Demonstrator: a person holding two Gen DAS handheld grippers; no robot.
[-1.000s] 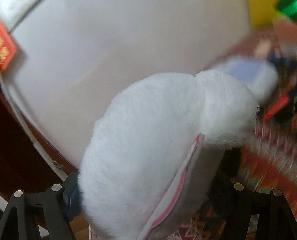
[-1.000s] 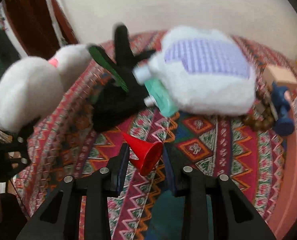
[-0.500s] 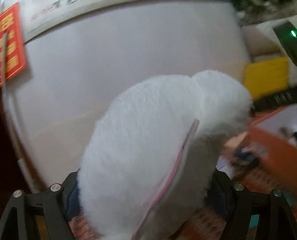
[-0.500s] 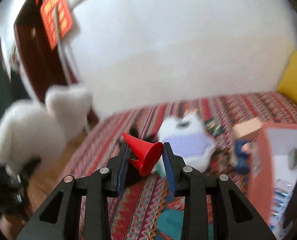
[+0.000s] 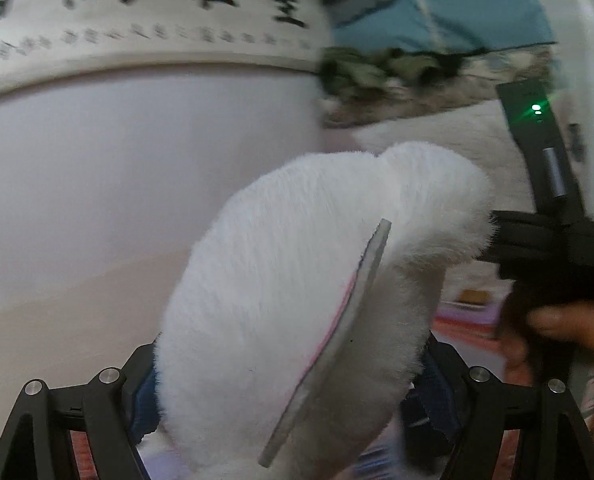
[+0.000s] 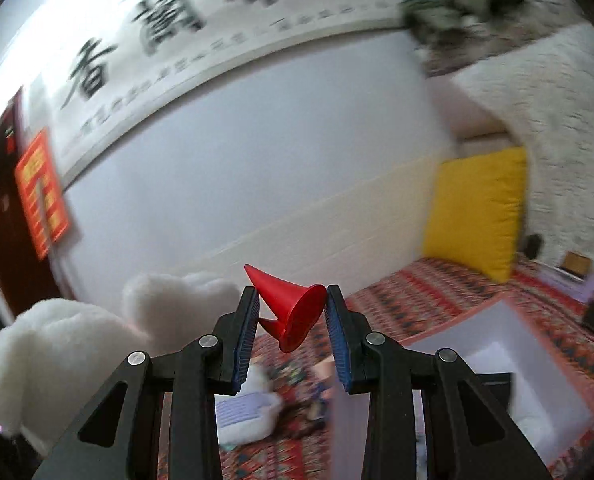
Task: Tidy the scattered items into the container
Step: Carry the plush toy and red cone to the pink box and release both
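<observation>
Above a patterned bedspread (image 6: 429, 300), a white slipper (image 5: 297, 300) was gripped by the left gripper (image 5: 289, 392) and a red cone (image 6: 293, 308) by the right gripper (image 6: 291, 332); the container (image 6: 517, 364) lay below-right, with other items left scattered.

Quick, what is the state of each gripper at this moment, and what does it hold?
Left gripper: closed on the white fluffy slipper.
Right gripper: closed on the red cone.

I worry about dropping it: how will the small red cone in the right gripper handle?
The red cone, pinched across its flared base by the right gripper, looks rigid, hollow and probably light. Smooth plastic and tapered sides may let it slip or pivot. Set down sideways, it would likely roll in a curve.
</observation>
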